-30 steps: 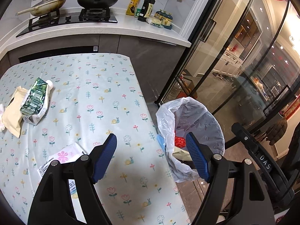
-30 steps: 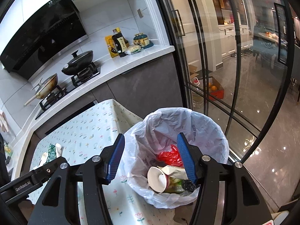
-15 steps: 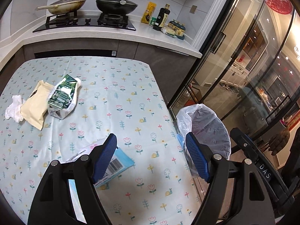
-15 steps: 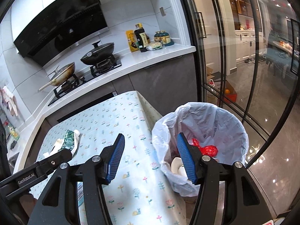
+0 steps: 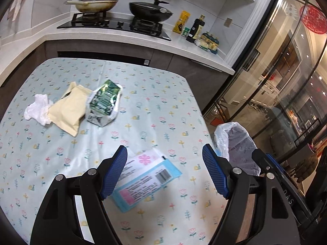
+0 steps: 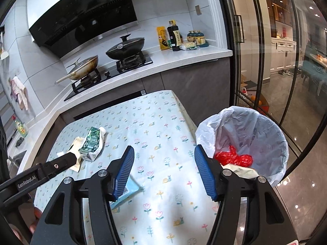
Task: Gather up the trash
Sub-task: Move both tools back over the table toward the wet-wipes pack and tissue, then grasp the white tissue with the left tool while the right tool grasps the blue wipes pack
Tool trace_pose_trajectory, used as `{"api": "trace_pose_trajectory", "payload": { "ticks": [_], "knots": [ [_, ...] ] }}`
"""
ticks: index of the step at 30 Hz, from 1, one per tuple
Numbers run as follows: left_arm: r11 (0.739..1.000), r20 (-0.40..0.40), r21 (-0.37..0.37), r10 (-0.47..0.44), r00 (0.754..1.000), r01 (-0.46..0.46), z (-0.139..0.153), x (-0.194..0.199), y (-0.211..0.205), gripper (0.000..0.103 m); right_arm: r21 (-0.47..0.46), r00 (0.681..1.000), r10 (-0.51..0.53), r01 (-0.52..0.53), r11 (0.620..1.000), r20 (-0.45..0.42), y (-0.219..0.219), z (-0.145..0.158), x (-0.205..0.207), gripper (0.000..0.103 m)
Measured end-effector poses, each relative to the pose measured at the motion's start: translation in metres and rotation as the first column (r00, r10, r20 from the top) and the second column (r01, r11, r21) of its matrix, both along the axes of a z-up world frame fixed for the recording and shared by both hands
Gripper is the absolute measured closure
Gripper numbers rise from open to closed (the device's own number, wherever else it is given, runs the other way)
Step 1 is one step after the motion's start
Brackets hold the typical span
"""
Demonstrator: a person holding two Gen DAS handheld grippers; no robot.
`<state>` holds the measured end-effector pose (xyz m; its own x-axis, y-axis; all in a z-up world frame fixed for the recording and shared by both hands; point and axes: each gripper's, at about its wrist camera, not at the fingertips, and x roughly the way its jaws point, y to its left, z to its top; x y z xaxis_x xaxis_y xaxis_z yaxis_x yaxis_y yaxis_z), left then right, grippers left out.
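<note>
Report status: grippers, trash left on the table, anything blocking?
Left gripper open, empty; right gripper opening, empty. Blue packet, green carton, tan bag, tissue remain on table. Nothing blocking.

Left gripper (image 5: 164, 172) fingers apart and empty, right gripper (image 6: 164, 173) fingers opening, empty

Matt printed cloth over the tabletop (image 5: 155, 106). Glossy crinkled foil on the green pouch (image 5: 103, 104); smooth matt paper envelope (image 5: 68, 111); soft crumpled tissue (image 5: 37, 109). Thin translucent plastic liner in the bin (image 6: 245, 134). Ribbed blue rubber pads (image 5: 114, 173).
</note>
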<state>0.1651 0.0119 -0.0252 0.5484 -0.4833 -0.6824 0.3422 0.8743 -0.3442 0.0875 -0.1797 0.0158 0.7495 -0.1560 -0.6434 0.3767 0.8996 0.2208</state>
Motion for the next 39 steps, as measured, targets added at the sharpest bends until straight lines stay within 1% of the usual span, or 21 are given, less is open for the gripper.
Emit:
{"api": "trace_pose_trajectory", "payload": {
  "ticks": [7, 13, 19, 27, 29, 31, 35, 38, 39],
  "knots": [
    [0.996, -0.029, 0.007, 0.092, 0.995, -0.092, -0.014, 0.013, 0.051, 0.030, 0.019, 0.996, 0.071, -0.070, 0.997, -0.048, 0.038, -0.021, 0.013, 0.043],
    [0.986, -0.054, 0.016, 0.169, 0.984, -0.168, -0.028, 0.027, 0.096, 0.030, 0.114, 0.983, 0.143, -0.129, 0.985, -0.119, 0.070, -0.060, 0.017, 0.042],
    [0.978, -0.092, 0.021, 0.211, 0.973, -0.210, -0.046, 0.037, 0.129, 0.030, 0.159, 0.963, 0.198, -0.170, 0.973, -0.184, 0.099, -0.090, 0.026, 0.042],
    [0.974, -0.119, 0.032, 0.229, 0.966, -0.226, -0.064, 0.050, 0.153, 0.030, 0.229, 0.958, 0.200, -0.151, 0.962, -0.206, 0.108, -0.114, 0.054, 0.042],
    [0.971, -0.121, 0.034, 0.241, 0.963, -0.239, -0.067, 0.056, 0.159, 0.028, 0.241, 0.956, 0.198, -0.144, 0.960, -0.215, 0.109, -0.120, 0.062, 0.042],
    [0.967, -0.122, 0.032, 0.254, 0.959, -0.252, -0.070, 0.062, 0.165, 0.025, 0.250, 0.956, 0.195, -0.138, 0.958, -0.219, 0.109, -0.123, 0.070, 0.042],
    [0.964, -0.117, 0.045, 0.264, 0.957, -0.260, -0.077, 0.074, 0.173, 0.023, 0.251, 0.955, 0.190, -0.131, 0.959, -0.228, 0.111, -0.128, 0.086, 0.042],
    [0.961, -0.122, 0.052, 0.278, 0.953, -0.273, -0.083, 0.082, 0.183, 0.023, 0.250, 0.953, 0.190, -0.129, 0.960, -0.236, 0.112, -0.132, 0.096, 0.049],
    [0.958, -0.127, 0.052, 0.286, 0.950, -0.282, -0.086, 0.085, 0.187, 0.023, 0.247, 0.953, 0.189, -0.129, 0.960, -0.236, 0.112, -0.133, 0.099, 0.053]
  ]
}}
